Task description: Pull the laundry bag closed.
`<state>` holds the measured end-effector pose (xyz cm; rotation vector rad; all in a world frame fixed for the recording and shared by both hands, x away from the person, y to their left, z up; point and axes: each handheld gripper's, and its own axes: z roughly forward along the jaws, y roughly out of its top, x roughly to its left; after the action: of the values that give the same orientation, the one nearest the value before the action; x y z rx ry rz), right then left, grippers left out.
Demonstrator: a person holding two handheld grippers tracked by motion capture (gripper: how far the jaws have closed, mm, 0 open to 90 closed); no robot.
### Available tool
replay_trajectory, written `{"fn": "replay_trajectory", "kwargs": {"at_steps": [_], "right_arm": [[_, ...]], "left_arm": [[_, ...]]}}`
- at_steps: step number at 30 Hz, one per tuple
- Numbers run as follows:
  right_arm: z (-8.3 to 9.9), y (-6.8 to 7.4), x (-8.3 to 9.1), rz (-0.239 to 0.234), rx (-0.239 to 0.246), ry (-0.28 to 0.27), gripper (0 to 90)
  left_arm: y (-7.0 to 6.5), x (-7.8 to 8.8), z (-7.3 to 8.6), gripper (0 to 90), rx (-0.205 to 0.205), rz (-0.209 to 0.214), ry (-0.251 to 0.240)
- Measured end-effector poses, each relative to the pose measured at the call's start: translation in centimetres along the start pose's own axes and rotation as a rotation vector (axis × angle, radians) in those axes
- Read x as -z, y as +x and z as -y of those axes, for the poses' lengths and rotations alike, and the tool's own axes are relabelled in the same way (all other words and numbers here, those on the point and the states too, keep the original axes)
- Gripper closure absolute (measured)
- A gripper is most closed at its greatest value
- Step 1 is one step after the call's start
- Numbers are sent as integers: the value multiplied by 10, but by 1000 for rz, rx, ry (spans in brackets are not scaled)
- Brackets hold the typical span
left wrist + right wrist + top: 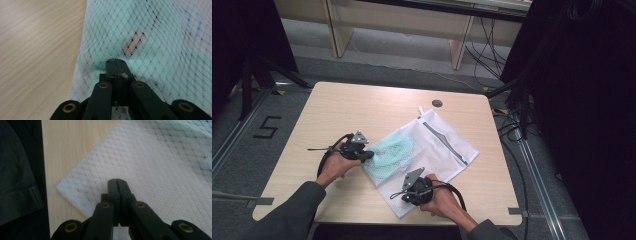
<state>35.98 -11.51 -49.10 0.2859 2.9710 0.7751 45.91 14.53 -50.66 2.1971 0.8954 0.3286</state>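
Both forearms are seen coming in from the near edge of the table [337, 105] in the high view, each hand wrapped around a black gripper.

So, the right gripper [414, 187] is parked over the near corner of a white mesh laundry bag [447, 150], close to the table's near edge. In the right gripper view its jaws are pressed fully together, and no mesh can be made out between them, so it's closed on nothing as far as can be told. That corner of the bag [150, 170] is laid flat on the wood, and a dark sleeve [17, 182] is seen off to the side.

The left gripper [367, 155] is set at the bag's left edge, toward the middle of the table. Its jaws are shut too in the left gripper view, tips resting right at the mesh [150, 37]; whether any netting is actually pinched can't be told.

A pale green item [394, 150] is seen through the netting at the bag's left end. A grey zipper [444, 140] is run along the bag toward its far corner, and a small dark disc [437, 103] is set in the tabletop near the far edge.
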Motion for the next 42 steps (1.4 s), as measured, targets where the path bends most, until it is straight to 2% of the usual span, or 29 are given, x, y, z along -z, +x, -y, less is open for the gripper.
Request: {"fn": "replay_trajectory", "kwargs": {"at_steps": [4,6,7,10,11,14,15,16,19,21,22,23,24,25,26,27,29,30,31,32,33,34,35,36,37,38,39,40,42], "right_arm": [[-8,4,-5,-14,1,-5,900],[-13,6,-8,-12,20,-6,900],[-18,8,-11,-20,21,-9,900],[-22,10,-14,-25,11,-8,900],[-25,9,-16,-28,30,-17,900],[-25,8,-17,-36,18,-20,900],[-25,8,-17,-41,4,-18,900],[-24,6,-15,-40,20,-22,900],[-19,-4,-1,-17,-12,-71,900],[-12,-15,13,42,-28,-88,900],[-5,-19,20,69,-91,-87,900],[10,-35,32,119,-87,-88,900],[10,-35,32,119,-87,-88,900],[27,-48,42,145,-135,-71,900],[27,-48,42,145,-135,-71,900],[36,-54,45,170,-140,-61,900],[51,-63,51,198,-185,-33,900],[57,-65,52,206,-224,-30,900],[62,-69,54,212,-236,-26,900],[66,-72,55,222,-241,-26,900],[69,-74,57,227,-260,-11,900],[74,-76,57,225,-270,0,900],[74,-76,57,225,-270,0,900],[76,-79,57,227,-255,16,900],[78,-79,56,219,-261,30,900],[78,-78,53,209,-264,37,900],[78,-78,50,198,-253,51,900],[77,-76,49,186,-260,61,900],[74,-74,46,181,-232,57,900]], "left_arm": [[5,-3,-2,896,4,-5,-4],[7,-5,-3,895,-1,-2,-5],[8,-5,-4,896,-12,-12,-5],[9,-7,-5,895,-7,-17,-10],[9,-7,-6,895,-11,-18,-9],[10,-7,-5,895,-26,-14,-19],[10,-5,-6,894,-14,-25,-29],[11,-2,-6,895,-16,-26,-41],[9,9,-9,896,-2,-26,-77],[3,19,-9,895,4,-13,-101],[-2,24,-8,895,6,1,-109],[-7,29,-6,895,-1,18,-108],[-13,34,-4,895,4,29,-108],[-20,36,0,895,20,45,-111],[-28,38,4,895,19,70,-102],[-37,38,8,895,8,96,-78],[-54,35,16,894,-10,157,-55],[-61,33,18,894,-33,168,-37],[-65,31,18,894,-62,176,-9],[-69,28,18,894,-59,188,-2],[-69,27,17,894,-81,189,2],[-74,24,17,894,-34,200,-6],[-74,23,17,894,-54,194,12],[-73,22,17,894,-95,191,35],[-72,20,18,894,-101,185,45],[-71,18,19,894,-86,172,58],[-69,17,19,894,-91,159,64],[-66,17,19,894,-90,156,68],[-60,16,21,894,-64,160,69]]}}
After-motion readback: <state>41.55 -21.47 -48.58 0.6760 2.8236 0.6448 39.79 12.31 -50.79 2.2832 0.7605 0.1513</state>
